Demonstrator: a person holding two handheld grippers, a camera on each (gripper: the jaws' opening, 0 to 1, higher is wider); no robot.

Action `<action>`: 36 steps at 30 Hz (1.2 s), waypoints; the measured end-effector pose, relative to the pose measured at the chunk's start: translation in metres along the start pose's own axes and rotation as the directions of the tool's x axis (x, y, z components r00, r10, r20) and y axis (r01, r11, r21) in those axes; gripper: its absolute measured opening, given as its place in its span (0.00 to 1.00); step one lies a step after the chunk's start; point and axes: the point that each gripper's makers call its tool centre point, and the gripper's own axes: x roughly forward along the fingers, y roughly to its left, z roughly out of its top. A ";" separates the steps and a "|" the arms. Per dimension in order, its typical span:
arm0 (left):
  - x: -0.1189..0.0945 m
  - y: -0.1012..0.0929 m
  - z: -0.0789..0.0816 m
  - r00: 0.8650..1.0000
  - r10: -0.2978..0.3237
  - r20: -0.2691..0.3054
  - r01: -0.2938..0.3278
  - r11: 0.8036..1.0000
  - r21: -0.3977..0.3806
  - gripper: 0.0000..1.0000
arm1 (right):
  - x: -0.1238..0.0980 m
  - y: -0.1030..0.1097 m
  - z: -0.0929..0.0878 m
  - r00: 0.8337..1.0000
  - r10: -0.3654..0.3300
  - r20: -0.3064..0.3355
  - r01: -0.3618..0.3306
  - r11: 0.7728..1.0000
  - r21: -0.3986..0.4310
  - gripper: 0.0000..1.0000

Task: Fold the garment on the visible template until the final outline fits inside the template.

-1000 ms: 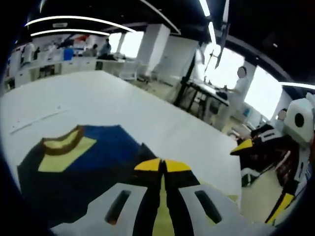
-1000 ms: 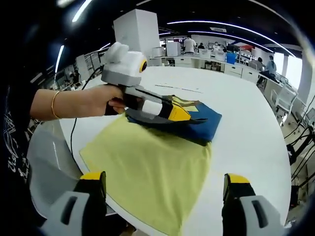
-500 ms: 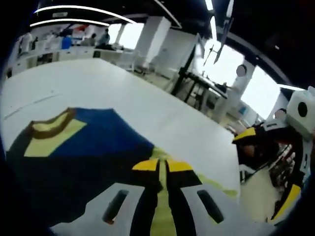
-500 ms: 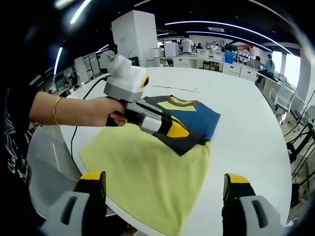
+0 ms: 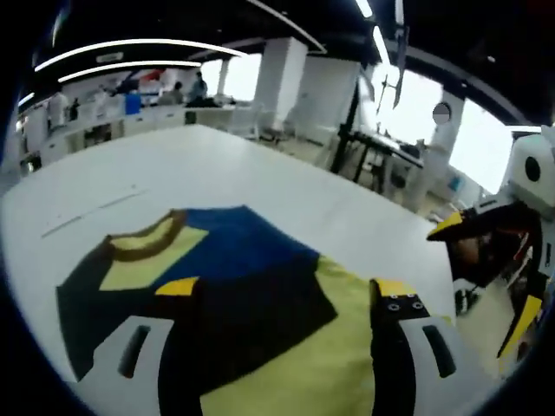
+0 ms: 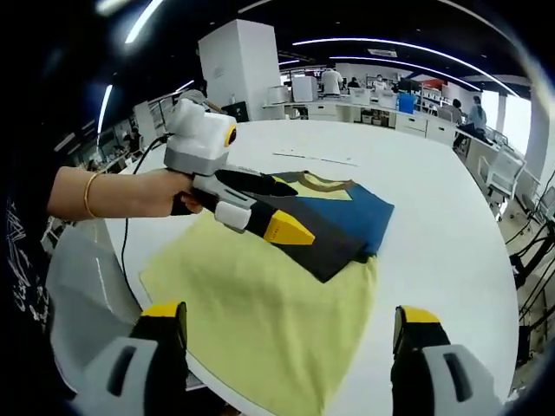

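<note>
The garment is a black and blue shirt with a yellow collar, lying folded on the far part of the yellow template cloth. In the left gripper view the garment lies flat just ahead of my left gripper, whose jaws stand wide open with nothing between them. The template cloth spreads out to its right. A hand holds that left gripper just above the garment's near edge. My right gripper is open over the template's near edge, well short of the garment.
The round white table has bare surface beyond and to the right of the garment. A grey chair stands at the table's left edge. The right gripper shows at the right. Desks and people stand far behind.
My left gripper has opened, let go of the garment's edge and drawn back. The folded flap now lies flat on the template. The right gripper has stayed open and still.
</note>
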 end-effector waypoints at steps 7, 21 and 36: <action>-0.025 0.018 0.003 0.999 0.048 0.021 -0.048 0.999 0.012 0.99 | 0.004 0.000 0.003 1.000 0.000 0.002 0.000 1.000 -0.006 0.99; -0.088 0.052 -0.007 0.992 0.126 0.019 -0.126 0.992 0.030 0.99 | 0.009 -0.003 0.005 1.000 0.002 0.003 -0.002 1.000 -0.001 0.99; -0.140 0.062 -0.043 0.987 0.161 -0.020 -0.160 0.986 0.054 0.99 | 0.013 -0.002 0.002 1.000 0.001 -0.018 -0.001 1.000 -0.015 0.99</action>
